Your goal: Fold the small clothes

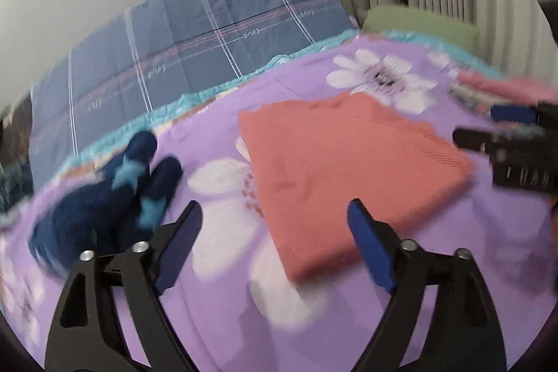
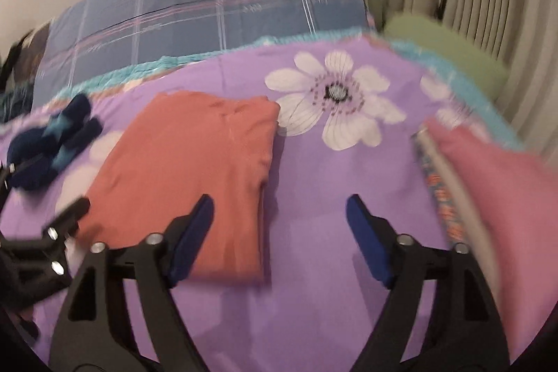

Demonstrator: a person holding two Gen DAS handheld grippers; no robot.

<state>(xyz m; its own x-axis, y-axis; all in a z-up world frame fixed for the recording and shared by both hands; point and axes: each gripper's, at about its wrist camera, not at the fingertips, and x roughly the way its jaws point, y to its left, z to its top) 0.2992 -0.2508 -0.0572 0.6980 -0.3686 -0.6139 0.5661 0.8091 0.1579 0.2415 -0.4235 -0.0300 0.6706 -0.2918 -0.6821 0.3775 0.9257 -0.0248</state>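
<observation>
Tools, left (image 1: 273,210) and right (image 2: 279,206), hover spread wide above the folded shirt (image 1: 345,176) on the bed (image 2: 314,232).

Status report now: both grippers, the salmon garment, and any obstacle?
Left gripper open, empty. Right gripper open, empty. Salmon garment folded flat on purple bedsheet. Navy socks to its left, apart.

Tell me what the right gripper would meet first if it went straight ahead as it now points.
Probably the bare purple bedsheet: the open right gripper points between the folded coral garment and the pink stack. Depth is unclear.
</observation>
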